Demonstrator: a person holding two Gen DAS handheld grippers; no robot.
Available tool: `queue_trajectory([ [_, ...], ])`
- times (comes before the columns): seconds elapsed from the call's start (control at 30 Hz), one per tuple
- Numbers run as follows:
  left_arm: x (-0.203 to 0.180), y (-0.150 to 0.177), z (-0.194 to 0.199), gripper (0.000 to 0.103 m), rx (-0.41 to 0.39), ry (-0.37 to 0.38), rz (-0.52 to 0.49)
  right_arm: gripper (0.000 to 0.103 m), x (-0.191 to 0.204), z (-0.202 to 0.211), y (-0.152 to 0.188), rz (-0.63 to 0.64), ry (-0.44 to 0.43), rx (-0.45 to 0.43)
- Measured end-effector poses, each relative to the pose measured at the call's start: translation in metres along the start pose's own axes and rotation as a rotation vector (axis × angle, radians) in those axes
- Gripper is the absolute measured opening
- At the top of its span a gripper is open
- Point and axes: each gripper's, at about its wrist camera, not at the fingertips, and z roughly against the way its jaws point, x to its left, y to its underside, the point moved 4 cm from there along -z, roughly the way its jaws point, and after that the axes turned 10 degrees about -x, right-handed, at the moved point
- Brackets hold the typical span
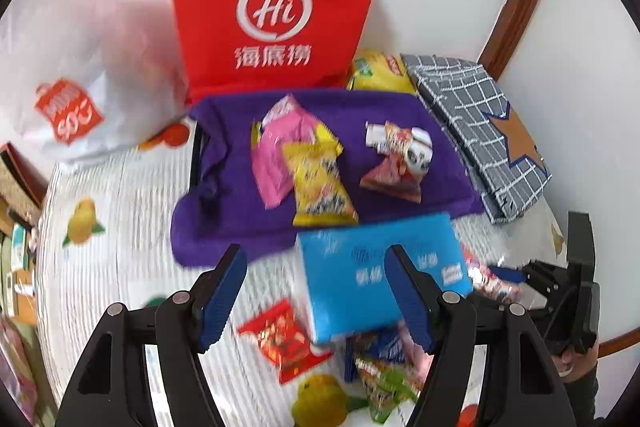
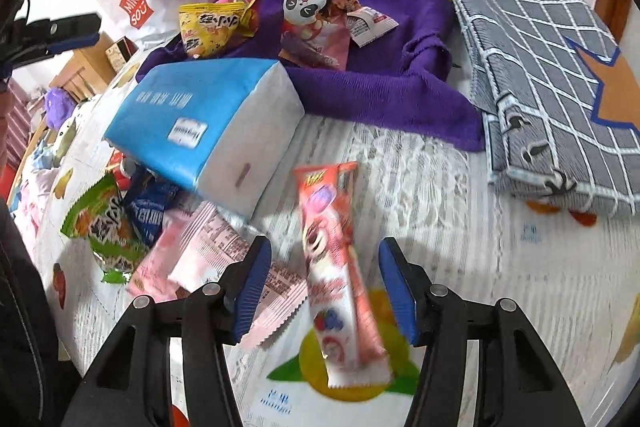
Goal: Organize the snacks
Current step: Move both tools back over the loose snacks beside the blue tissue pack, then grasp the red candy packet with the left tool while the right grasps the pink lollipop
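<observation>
The right tool (image 2: 324, 291) stands half open astride a long pink snack stick (image 2: 340, 267) on the table (image 2: 500, 267), not yet gripping. The left tool (image 1: 316, 295), also half open, is empty. Four packets lie on the purple cloth (image 1: 400, 115); a red packet (image 1: 284, 341), green packet (image 2: 106, 223) and pink wrapper (image 2: 192, 255) remain beside the blue tissue pack (image 2: 200, 123).

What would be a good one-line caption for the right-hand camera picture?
Right gripper open around a long pink snack bar on the tablecloth, beside a blue tissue pack.
</observation>
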Motion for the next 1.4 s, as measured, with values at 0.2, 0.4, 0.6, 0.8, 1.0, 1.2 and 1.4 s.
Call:
queue_trajectory([
  [0.2, 0.019, 0.034, 0.006, 0.069, 0.014, -0.040, 0.055, 0.028, 0.002, -0.007, -0.004, -0.003, 0.157, -0.069],
  [0.4, 0.041, 0.070, -0.009, 0.069, 0.051, -0.067, 0.132, 0.021, 0.002, 0.002, 0.010, -0.024, 0.235, -0.134],
  [0.6, 0.042, 0.094, -0.031, 0.068, 0.074, -0.034, 0.177, 0.021, 0.002, 0.017, 0.031, -0.049, 0.261, -0.201],
  [0.8, 0.028, 0.098, -0.048, 0.068, 0.080, -0.037, 0.147, 0.021, 0.000, 0.019, 0.035, -0.062, 0.268, -0.221],
  [1.0, 0.022, 0.101, -0.050, 0.056, 0.066, -0.088, 0.060, 0.022, -0.003, 0.020, 0.036, -0.075, 0.254, -0.223],
  [1.2, 0.043, 0.107, -0.039, 0.056, 0.054, -0.134, 0.045, 0.022, -0.003, 0.020, 0.036, -0.071, 0.257, -0.223],
  [1.4, 0.041, 0.097, -0.051, 0.056, 0.033, -0.107, 0.005, 0.022, -0.003, 0.020, 0.036, -0.073, 0.255, -0.223],
])
